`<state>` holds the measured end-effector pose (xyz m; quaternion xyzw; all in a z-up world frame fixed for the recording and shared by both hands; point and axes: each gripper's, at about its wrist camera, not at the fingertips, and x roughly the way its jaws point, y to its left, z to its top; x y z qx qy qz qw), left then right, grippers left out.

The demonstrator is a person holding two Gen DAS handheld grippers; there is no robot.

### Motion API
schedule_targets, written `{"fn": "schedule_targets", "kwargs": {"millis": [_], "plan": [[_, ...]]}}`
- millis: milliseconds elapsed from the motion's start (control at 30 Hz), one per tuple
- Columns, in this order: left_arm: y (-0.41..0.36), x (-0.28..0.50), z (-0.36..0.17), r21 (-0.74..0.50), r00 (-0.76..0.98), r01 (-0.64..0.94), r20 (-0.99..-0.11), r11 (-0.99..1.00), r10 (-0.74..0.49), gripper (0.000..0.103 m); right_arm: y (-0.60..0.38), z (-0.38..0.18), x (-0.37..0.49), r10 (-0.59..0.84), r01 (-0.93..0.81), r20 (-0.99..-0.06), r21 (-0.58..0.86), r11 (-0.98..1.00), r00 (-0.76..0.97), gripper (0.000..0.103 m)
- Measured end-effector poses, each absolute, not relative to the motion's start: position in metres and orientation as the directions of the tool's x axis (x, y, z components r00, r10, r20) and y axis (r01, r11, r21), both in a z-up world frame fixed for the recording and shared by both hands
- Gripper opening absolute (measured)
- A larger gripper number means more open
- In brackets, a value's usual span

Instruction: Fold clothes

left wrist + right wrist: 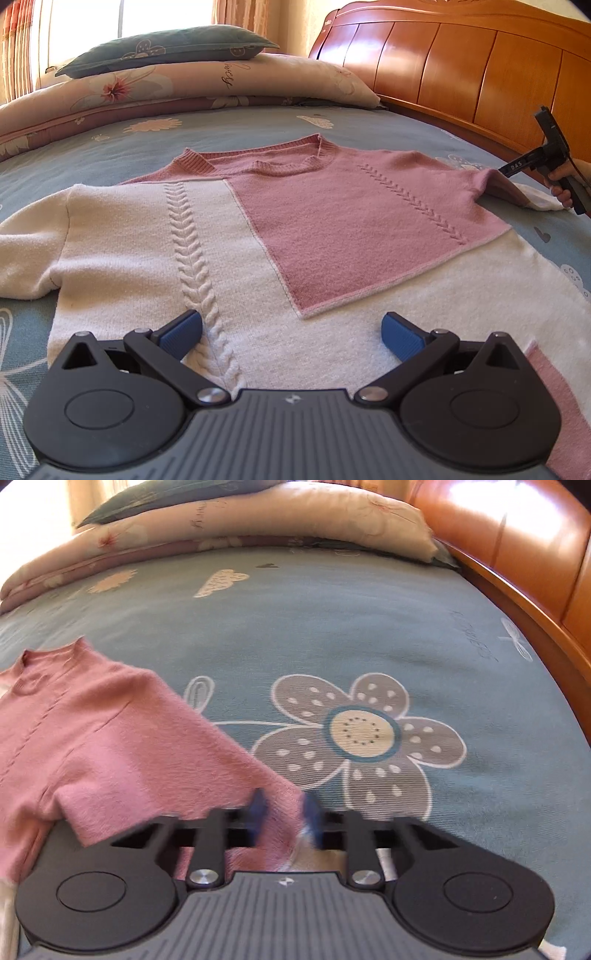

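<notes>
My sweater (pixel 295 229) is pink and white, cable-knit; my bedspread (pixel 369 627) is blue-grey with big flowers.

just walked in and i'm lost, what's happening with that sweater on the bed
A person is folding a pink and white sweater spread flat on the bed. The right gripper is shut on the pink sleeve at the sweater's edge. The left gripper hovers open above the white lower part, gripping nothing. No fold shows yet.
</notes>
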<state>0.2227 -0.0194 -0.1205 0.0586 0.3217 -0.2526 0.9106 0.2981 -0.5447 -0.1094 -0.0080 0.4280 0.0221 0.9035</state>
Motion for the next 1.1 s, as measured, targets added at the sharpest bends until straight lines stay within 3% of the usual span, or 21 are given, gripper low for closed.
{"fn": "schedule_targets", "kwargs": {"millis": [300, 433, 600, 700, 867, 933, 1100], "plan": [[-0.019, 0.223, -0.121, -0.059, 0.665, 0.498, -0.615, 0.865, -0.425, 0.102, -0.532, -0.107, 0.325, -0.147, 0.029, -0.74, -0.17, 0.985, 0.657, 0.011], [-0.019, 0.223, -0.121, -0.062, 0.664, 0.498, -0.614, 0.865, -0.426, 0.102, -0.526, -0.11, 0.327, -0.223, 0.104, -0.734, -0.205, 0.973, 0.641, 0.028], [-0.018, 0.223, -0.121, -0.066, 0.664, 0.498, -0.613, 0.865, -0.429, 0.102, -0.525, -0.086, 0.304, -0.306, 0.184, -0.702, -0.247, 0.951, 0.643, 0.041], [-0.018, 0.223, -0.121, -0.067, 0.664, 0.498, -0.612, 0.865, -0.43, 0.102, -0.554, -0.068, 0.277, -0.316, 0.321, -0.695, -0.128, 0.938, 0.646, 0.046], [-0.019, 0.223, -0.121, -0.066, 0.664, 0.498, -0.613, 0.865, -0.429, 0.102, -0.606, -0.06, 0.205, -0.294, 0.571, -0.699, 0.198, 0.797, 0.652, 0.049], [-0.019, 0.223, -0.121, -0.065, 0.664, 0.498, -0.613, 0.865, -0.429, 0.102, -0.618, -0.066, 0.171, -0.265, 0.621, -0.691, 0.334, 0.709, 0.673, 0.054], [-0.02, 0.223, -0.121, -0.064, 0.664, 0.498, -0.613, 0.865, -0.428, 0.102, -0.643, -0.106, 0.118, -0.187, 0.648, -0.647, 0.607, 0.461, 0.739, 0.056]]}}
